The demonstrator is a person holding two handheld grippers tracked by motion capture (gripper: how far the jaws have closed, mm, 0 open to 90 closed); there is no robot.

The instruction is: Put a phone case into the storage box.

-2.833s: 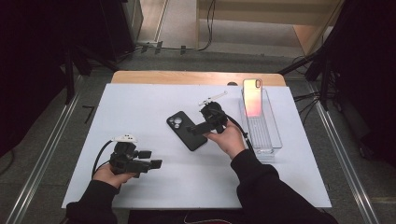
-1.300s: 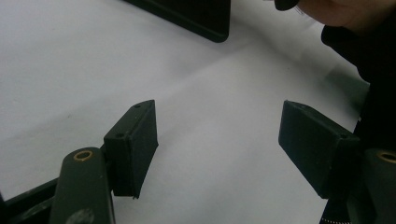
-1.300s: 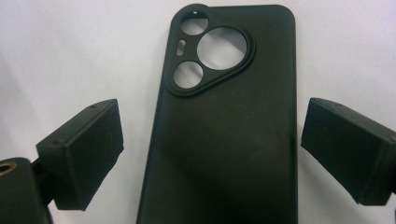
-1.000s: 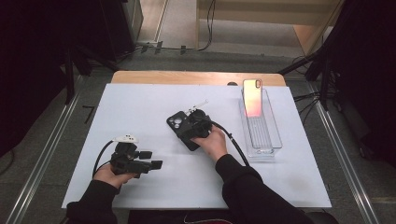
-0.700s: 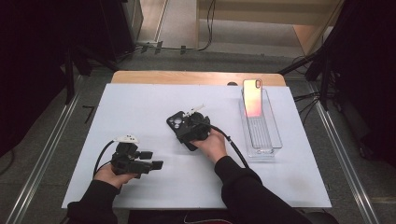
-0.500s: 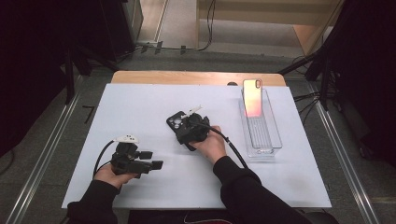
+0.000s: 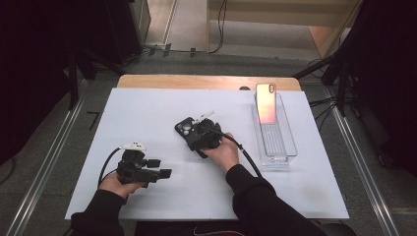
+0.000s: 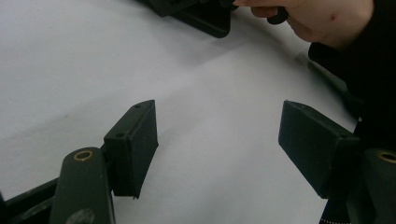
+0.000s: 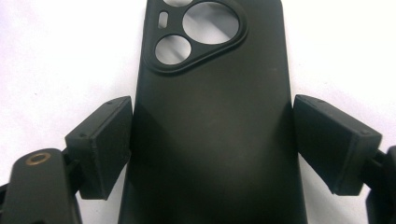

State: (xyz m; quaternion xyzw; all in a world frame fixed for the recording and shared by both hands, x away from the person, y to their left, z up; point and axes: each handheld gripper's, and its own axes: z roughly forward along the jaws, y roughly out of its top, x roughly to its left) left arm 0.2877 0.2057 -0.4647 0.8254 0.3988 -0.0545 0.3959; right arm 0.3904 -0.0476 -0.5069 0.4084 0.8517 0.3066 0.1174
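Note:
A black phone case [image 7: 185,128] lies back up on the white table top [image 7: 147,108], with its camera cut-outs at the far end. My right gripper [image 7: 195,135] is lowered over it. In the right gripper view the case [image 9: 210,130] lies between the two pads [image 9: 105,144], which stand close at its long edges. The jaws have just been closing, and I see no firm press on the case. My left gripper [image 7: 166,173] rests at the near left, jaws wide apart. In the left gripper view nothing lies between the left gripper's [image 8: 217,140] pads [image 8: 133,144].
A clear plastic tray [image 7: 278,147] stands at the right of the table. A phone [image 7: 266,102] with a pink-orange glowing screen leans upright at the tray's far end. A wooden strip [image 7: 206,81] borders the far edge. Cables trail from both grippers.
The right hand has moved left, from beside the case to over it, and has since stayed put. The left hand has kept still.

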